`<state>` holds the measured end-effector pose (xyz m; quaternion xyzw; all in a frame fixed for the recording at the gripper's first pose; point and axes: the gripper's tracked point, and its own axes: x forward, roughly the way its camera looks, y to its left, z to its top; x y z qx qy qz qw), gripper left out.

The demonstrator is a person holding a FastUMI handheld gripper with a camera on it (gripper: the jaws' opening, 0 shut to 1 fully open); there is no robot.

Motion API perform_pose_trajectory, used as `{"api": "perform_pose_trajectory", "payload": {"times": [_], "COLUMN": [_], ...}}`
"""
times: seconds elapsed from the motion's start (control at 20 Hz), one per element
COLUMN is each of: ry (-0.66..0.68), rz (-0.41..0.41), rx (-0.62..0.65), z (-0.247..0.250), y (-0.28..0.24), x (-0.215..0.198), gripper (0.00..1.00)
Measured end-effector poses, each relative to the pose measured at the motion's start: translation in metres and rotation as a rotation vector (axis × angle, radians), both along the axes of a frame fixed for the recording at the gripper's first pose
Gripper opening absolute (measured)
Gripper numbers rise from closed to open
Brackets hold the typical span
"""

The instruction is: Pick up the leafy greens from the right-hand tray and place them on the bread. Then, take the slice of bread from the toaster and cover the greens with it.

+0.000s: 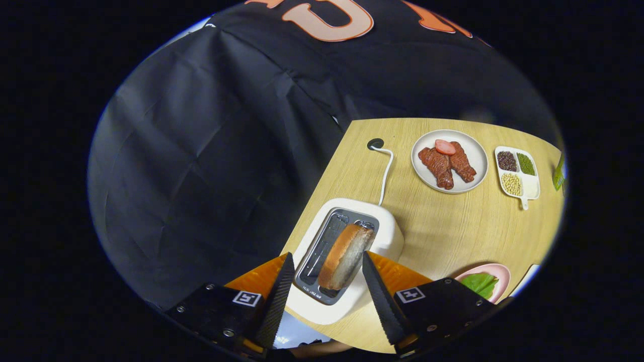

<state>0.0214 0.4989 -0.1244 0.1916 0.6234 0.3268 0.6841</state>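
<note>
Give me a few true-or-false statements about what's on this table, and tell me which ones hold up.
1. A slice of bread stands in a slot of the white toaster. True.
2. The gripper is shut on the bread. False: its fingers are spread open on either side of the slice, not pressing it.
3. The round plate holds meat. True.
4. The leafy greens lie on the divided tray. False: they lie on a pink plate; the divided tray holds beans.
5. The toaster's cord runs to a hole in the table. True.
</note>
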Motion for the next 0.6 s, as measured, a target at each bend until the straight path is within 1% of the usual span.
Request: {"api": "perform_pose_trajectory", "payload": {"times": [0.05,0.1,0.25,0.35,0.4,0.45,0.55,0.6], "ry": [0.010,0.017,0.044,0.042,0.041,0.026,-0.005,-0.014], "rz": [-0.002,-0.004,-0.023,-0.021,-0.018,-0.025,-0.032,-0.032], "rx": [-0.007,-0.017,-0.062,-0.080,-0.073,-0.077,-0.085,-0.081], "z": [-0.006,-0.012,-0.030,-0.036,-0.035,-0.031,-0.029,-0.026], "y": [0.004,0.005,0.006,0.003,0.005,0.002,-0.003,-0.005], "x": [0.002,0.003,0.005,0.006,0.006,0.009,0.013,0.012], "gripper": [0.80,0.77,0.69,0.63,0.54,0.49,0.34,0.20]}}
